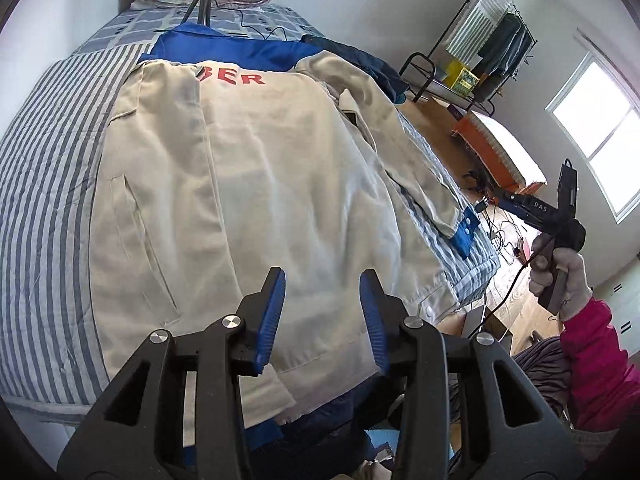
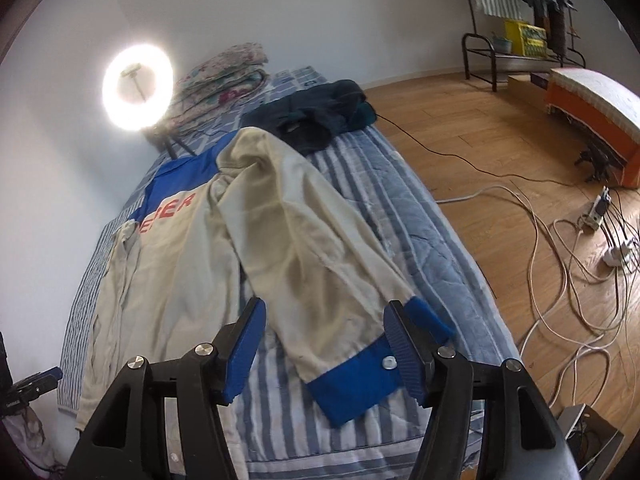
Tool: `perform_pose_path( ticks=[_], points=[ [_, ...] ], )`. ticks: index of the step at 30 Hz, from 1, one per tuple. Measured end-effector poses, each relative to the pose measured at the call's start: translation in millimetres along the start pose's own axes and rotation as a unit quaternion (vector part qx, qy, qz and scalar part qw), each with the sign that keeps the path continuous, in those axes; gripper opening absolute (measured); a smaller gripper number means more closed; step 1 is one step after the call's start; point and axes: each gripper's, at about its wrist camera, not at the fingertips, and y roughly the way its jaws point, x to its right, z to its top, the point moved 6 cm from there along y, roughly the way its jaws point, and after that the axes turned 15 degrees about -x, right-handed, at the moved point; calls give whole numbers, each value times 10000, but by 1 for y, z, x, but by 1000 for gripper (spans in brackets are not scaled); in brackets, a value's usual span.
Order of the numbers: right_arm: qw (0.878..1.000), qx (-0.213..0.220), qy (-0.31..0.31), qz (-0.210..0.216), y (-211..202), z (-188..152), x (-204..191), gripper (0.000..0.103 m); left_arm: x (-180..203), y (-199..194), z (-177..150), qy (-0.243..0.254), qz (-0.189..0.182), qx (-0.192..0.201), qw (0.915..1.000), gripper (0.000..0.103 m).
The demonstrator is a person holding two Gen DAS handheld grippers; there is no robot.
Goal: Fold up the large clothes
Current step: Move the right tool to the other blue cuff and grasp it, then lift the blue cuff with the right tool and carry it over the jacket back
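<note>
The beige jacket lies spread on the striped bed. The left gripper and right gripper fingers are released; the right seems to hover over the blue cuff.

A bed with a blue-and-white striped cover carries everything. A beige jacket with a blue yoke and red letters lies spread flat on it, 1 side already folded in over the body. Its sleeve runs slantwise toward the bed's edge, the blue cuff resting on the stripes. Farther up lie a dark garment, crumpled near the edge, and a folded floral quilt at the head. A tripod stands on the bed before the quilt.
</note>
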Motion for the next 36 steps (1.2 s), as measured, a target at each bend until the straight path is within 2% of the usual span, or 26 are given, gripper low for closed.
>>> perform_pose_path(
  ticks=[4,9,13,18,24,28,33,34,35,36],
  points=[
    [9982,-173,535,231,16,1,45,64,7,10,16,90,59,-28,9999,39],
    [9930,-320,973,588,36,4,81,61,5,29,21,-51,-105,-189,9998,39],
    [9917,-451,995,673,50,8,88,58,1,41,21,-55,-95,-232,9997,39],
    [9887,-624,1130,755,68,11,95,57,-11,56,20,-351,-357,-269,9984,39],
    [9866,-800,1197,763,83,7,99,56,-15,65,22,-413,-426,-355,9976,39],
    [9867,-849,990,969,81,3,89,41,-11,62,25,-388,-492,-327,9975,39],
    [9904,-913,737,731,84,1,80,39,-1,65,26,-244,-511,-366,9977,39],
    [9912,-919,693,649,84,2,79,35,2,66,26,-215,-510,-379,9977,39],
    [9923,-909,637,554,83,3,77,26,4,66,26,-193,-519,-392,9977,39],
    [9932,-890,581,468,80,4,74,20,6,67,26,-172,-522,-404,9977,39]
  ],
)
